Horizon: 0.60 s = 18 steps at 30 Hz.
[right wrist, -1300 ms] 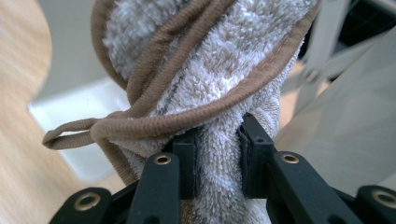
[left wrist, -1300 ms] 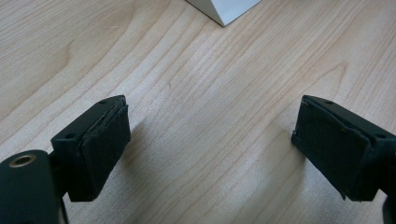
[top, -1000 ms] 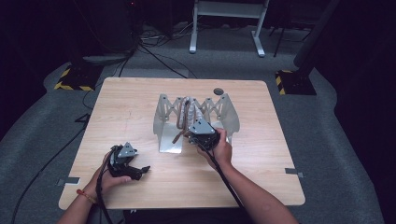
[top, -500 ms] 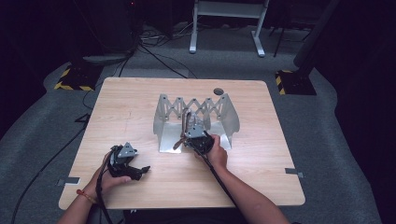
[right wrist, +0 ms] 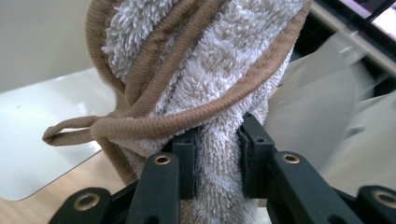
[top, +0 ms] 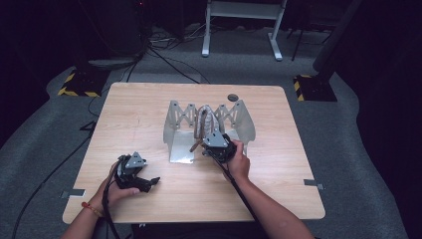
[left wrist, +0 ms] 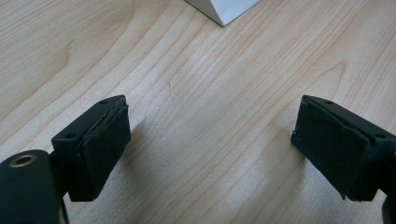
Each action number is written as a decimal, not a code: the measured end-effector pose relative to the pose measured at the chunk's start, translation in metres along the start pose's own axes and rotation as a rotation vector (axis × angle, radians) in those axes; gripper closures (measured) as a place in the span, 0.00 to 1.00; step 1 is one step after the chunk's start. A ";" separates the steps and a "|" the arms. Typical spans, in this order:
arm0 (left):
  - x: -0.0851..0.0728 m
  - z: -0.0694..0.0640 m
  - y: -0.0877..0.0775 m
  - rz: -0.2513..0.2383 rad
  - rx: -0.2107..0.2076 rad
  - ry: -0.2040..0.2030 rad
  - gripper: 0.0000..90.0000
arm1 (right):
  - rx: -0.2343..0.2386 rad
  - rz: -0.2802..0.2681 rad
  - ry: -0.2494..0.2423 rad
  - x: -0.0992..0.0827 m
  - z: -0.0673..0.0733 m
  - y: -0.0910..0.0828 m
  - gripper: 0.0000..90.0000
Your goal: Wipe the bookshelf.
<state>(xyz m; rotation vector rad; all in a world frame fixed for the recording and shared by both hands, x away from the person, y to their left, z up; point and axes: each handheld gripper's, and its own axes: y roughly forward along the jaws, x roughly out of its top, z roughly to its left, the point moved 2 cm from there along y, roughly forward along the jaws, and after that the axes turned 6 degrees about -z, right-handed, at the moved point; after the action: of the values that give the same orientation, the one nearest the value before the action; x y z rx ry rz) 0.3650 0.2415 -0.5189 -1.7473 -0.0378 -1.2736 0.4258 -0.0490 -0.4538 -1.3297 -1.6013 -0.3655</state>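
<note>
Wooden surface (top: 149,114) carrying rack (top: 174,130); right hand-held gripper (right wrist: 217,154) pinching rolled towel (right wrist: 205,60), long axis standing upright; left hand-held gripper (left wrist: 210,144) gaping near front-left corner.

High view: above, facing forward and down on the table (top: 149,114). Gripper views: close, along their jaws; all share its wooden top.

A lab or recording studio, suggested by a lone wooden table (top: 149,119) set on grey carpet (top: 363,149), black cables (top: 164,59) trailed across the floor, hazard-striped stand bases (top: 77,89), a white metal frame (top: 244,25), dark surroundings
</note>
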 end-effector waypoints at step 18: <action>0.000 0.000 0.000 0.001 0.000 0.000 0.13 | -0.122 -0.060 -0.065 0.021 -0.025 -0.025 0.80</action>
<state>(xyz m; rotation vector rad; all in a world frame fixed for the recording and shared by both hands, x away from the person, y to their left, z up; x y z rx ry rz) 0.3649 0.2415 -0.5188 -1.7473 -0.0373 -1.2729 0.4178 -0.0645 -0.4163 -1.4000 -1.6988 -0.4667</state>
